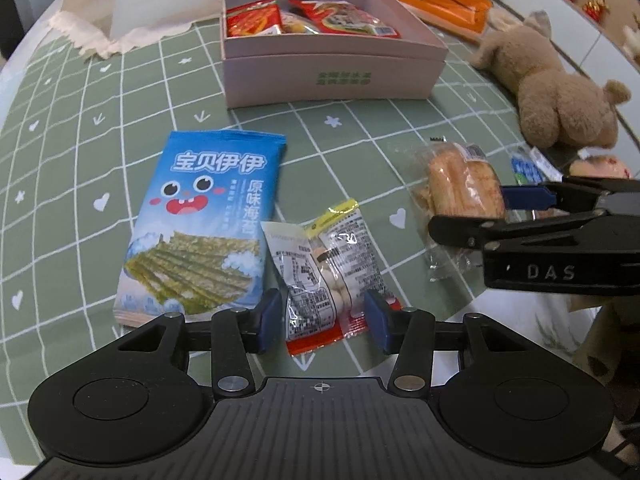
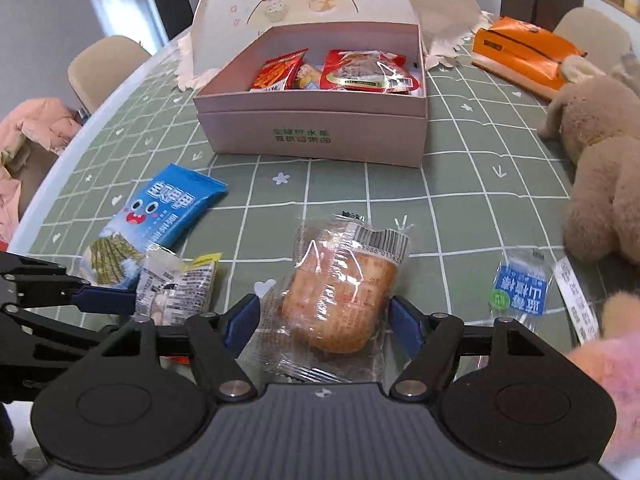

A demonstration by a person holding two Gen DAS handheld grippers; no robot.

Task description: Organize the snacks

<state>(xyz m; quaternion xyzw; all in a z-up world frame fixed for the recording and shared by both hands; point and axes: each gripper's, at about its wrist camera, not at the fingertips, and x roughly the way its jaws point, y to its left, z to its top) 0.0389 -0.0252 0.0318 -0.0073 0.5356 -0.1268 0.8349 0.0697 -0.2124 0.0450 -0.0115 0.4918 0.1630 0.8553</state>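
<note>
A pink open box (image 1: 332, 76) (image 2: 312, 132) holds red snack packs at the table's far side. My left gripper (image 1: 322, 320) is open, its blue pads either side of a small clear pack of white candies (image 1: 328, 272) (image 2: 176, 288) lying on the cloth. A blue seaweed bag (image 1: 204, 220) (image 2: 156, 220) lies just left of it. My right gripper (image 2: 322, 320) is open around a wrapped bread (image 2: 340, 296) (image 1: 460, 188); it also shows from the side in the left wrist view (image 1: 500, 208). A small blue-label sachet (image 2: 520, 288) lies to the right.
A green grid tablecloth (image 1: 340, 140) covers the table. A brown plush toy (image 1: 556, 92) (image 2: 604, 168) lies at the right. An orange tissue pack (image 1: 444, 0) (image 2: 520, 48) sits far right. A folding food cover (image 2: 304, 4) stands behind the box. Chairs surround the table.
</note>
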